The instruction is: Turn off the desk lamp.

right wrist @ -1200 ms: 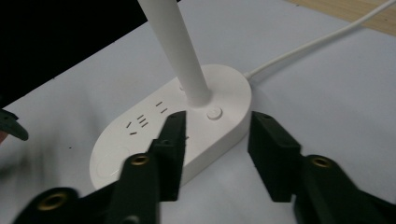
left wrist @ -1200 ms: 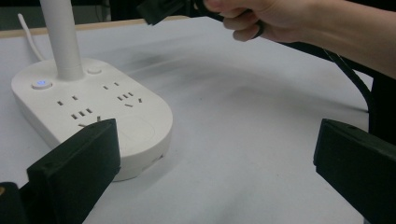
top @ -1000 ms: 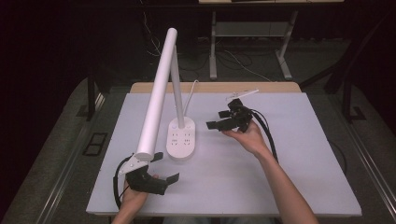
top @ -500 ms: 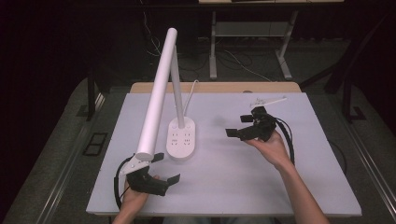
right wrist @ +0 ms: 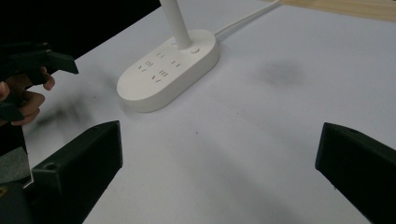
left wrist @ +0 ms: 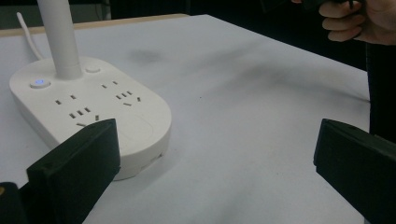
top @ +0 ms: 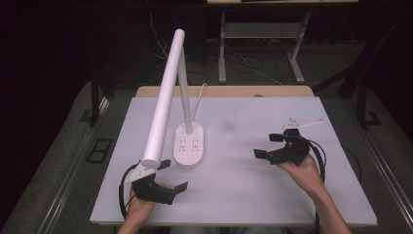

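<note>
High view, right tongs [top: 272, 146] spread empty, left tongs [top: 174, 175] gaping by lamp base [top: 189, 144]

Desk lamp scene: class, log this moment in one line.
left gripper: open, empty | right gripper: open, empty | desk lamp: upright, untouched

- Desk lamp [top: 168, 92]: plain white tube and stem.
- Lamp base [top: 189, 145]: white, dotted with dark socket slots; one button [left wrist: 39, 83] glows blue.
- Cord [top: 200, 92]: white.
- Table [top: 243, 195]: pale grey, with a faint dark smudge [top: 227, 126] at 2 o'clock from the base.
- Left gripper [top: 175, 176] and right gripper [top: 269, 146]: black.
- Far table edge [top: 224, 91]: tan wood.
</note>
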`<action>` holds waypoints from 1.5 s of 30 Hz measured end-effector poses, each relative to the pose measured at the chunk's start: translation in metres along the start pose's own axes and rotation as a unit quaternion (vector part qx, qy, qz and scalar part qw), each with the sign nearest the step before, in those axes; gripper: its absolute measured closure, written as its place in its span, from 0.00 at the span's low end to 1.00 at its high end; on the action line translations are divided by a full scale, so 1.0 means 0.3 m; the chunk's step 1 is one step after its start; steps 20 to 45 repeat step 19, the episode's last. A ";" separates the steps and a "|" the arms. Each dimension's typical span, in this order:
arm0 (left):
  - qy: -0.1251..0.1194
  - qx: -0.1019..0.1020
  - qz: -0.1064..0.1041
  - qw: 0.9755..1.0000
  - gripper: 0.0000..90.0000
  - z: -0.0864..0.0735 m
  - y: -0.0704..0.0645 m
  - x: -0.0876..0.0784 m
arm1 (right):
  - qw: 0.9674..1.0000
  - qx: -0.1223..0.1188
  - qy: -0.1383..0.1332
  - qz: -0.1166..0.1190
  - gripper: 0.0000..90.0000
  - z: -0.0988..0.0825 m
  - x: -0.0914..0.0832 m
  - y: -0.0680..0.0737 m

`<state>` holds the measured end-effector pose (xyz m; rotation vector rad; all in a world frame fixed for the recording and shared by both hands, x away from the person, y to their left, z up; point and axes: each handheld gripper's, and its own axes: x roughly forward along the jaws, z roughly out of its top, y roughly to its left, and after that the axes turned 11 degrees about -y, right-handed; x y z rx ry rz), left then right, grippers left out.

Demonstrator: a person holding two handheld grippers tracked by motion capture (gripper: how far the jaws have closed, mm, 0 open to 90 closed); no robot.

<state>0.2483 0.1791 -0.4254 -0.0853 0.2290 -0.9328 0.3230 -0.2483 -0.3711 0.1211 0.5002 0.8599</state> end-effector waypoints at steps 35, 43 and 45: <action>0.001 0.002 0.004 1.000 0.00 0.001 -0.001 -0.001 | 0.998 0.032 -0.024 -0.040 0.01 -0.215 -0.220 0.015; 0.001 0.002 0.004 1.000 0.00 0.001 -0.001 -0.001 | 0.998 0.032 -0.024 -0.040 0.01 -0.215 -0.220 0.015; 0.001 0.002 0.004 1.000 0.00 0.001 -0.001 -0.001 | 0.998 0.032 -0.024 -0.040 0.01 -0.215 -0.220 0.015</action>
